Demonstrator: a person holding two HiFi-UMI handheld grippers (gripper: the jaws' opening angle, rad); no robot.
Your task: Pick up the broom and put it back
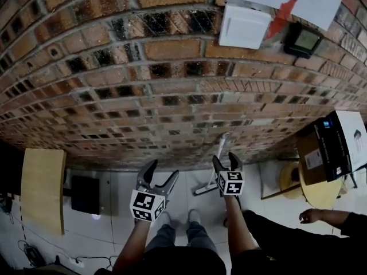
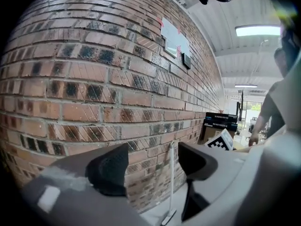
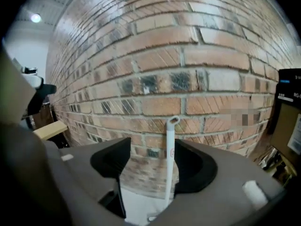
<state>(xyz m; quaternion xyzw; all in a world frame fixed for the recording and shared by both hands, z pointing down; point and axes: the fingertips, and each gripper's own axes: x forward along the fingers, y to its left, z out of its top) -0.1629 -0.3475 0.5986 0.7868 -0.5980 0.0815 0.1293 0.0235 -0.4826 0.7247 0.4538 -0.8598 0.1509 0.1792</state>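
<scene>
Since the broom (image 1: 223,149) stands tilted with its white handle tip on the brick wall (image 1: 172,67) and its head down on the tiled floor (image 1: 183,196), the put-back looks done to me, but it isn't safe yet. Your right gripper (image 1: 225,158) is released: in the right gripper view its jaws stand apart w/ the handle (image 3: 169,159) rising in the gap, close to the right-hand jaw and, as far as I can tell, not pinched by either pad. That closeness is the main risk (a small sideways drift on the way out would likely clip the handle). The broom rests on one thin contact up top, so a nudge could send the tip sliding along the bricks and drop the whole thing. Tile looks smooth, too, so the head may skate away from the wall w/o much push. Pull straight back along the jaws, no twist. Your left gripper (image 1: 163,171) is also unclenched and holds nothing; in its own view the broom (image 2: 171,182) shows beyond the gap, apart from it. Keep that one clear, i.e. don't swing it toward the handle.
</scene>
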